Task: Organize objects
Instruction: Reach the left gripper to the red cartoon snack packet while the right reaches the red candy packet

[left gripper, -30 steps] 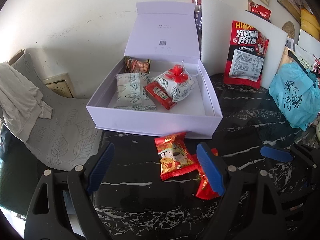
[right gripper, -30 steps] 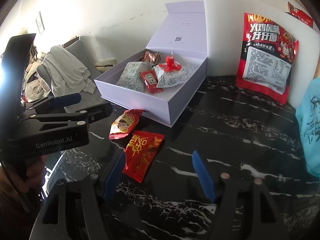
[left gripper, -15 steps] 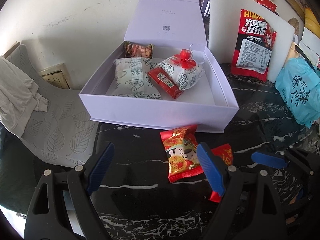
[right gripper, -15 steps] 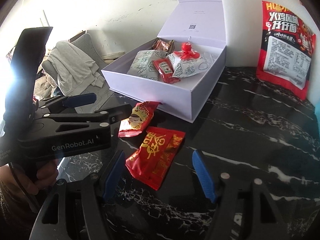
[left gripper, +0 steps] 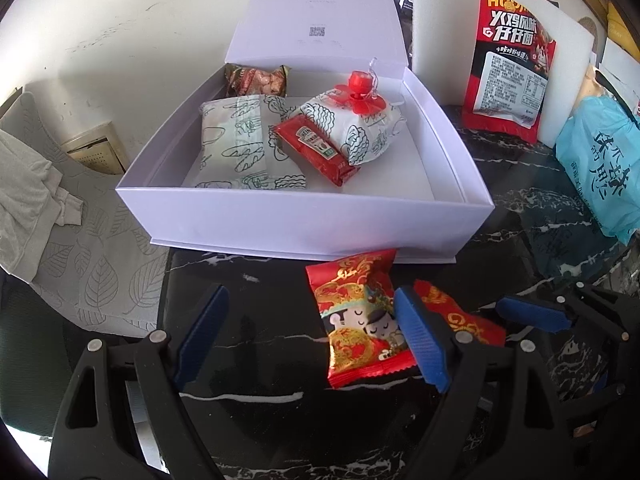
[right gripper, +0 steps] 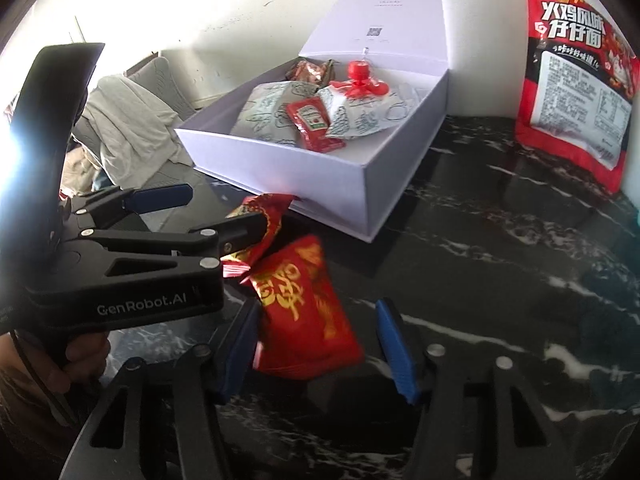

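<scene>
Two snack packets lie on the black marble table [left gripper: 260, 420] in front of an open white box [left gripper: 300, 232]. My left gripper [left gripper: 310, 340] is open wide, and the cartoon-face packet [left gripper: 356, 320] lies between its fingers against the right one. My right gripper [right gripper: 316, 344] has its jaws closing around the red packet with gold characters [right gripper: 304, 312]. Its left pad is at the packet's edge and a gap shows at the right pad. The box [right gripper: 300, 184] holds patterned white pouches [left gripper: 240, 148], a ketchup sachet [left gripper: 316, 152] and a red-capped pouch [left gripper: 360, 120].
A large red noodle bag [left gripper: 508, 60] leans on a white board at the back right, and a blue plastic bag [left gripper: 600, 160] sits at the right edge. A grey leaf-patterned chair [left gripper: 88, 264] with a white cloth stands left of the table. A hand [right gripper: 60, 364] holds the left gripper [right gripper: 226, 208].
Both grippers have come down and forward over the two packets, which now lie between their fingers. The right gripper's jaws have narrowed around the red-gold packet.
</scene>
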A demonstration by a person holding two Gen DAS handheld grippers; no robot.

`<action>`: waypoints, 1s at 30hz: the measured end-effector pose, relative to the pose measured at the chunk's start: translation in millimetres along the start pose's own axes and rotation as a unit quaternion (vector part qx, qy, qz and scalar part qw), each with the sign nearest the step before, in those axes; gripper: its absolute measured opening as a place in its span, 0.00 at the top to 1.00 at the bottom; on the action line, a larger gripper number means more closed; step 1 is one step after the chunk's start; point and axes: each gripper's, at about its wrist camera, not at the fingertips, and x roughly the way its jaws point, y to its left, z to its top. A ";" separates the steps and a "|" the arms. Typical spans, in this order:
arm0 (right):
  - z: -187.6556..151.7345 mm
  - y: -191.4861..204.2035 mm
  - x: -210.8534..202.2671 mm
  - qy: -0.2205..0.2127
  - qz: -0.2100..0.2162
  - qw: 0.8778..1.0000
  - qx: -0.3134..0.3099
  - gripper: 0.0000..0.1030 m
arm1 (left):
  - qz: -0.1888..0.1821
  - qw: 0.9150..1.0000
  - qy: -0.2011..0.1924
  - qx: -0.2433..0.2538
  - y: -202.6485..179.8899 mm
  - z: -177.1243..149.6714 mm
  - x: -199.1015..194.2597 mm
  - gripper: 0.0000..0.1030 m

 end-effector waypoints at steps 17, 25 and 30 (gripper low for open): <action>-10.3 -20.1 -14.5 0.001 -0.032 0.999 0.010 0.51 | -0.028 0.999 0.014 -0.025 -4.4 -0.3 12.0 0.38; -25.4 -28.5 -29.1 0.001 -0.058 0.998 0.018 0.51 | -0.037 0.999 0.013 -0.004 -23.2 -6.2 5.0 0.53; -32.4 -28.0 -35.3 0.002 -0.058 0.998 0.022 0.51 | -0.048 0.999 0.017 0.011 -33.7 -10.7 1.5 0.54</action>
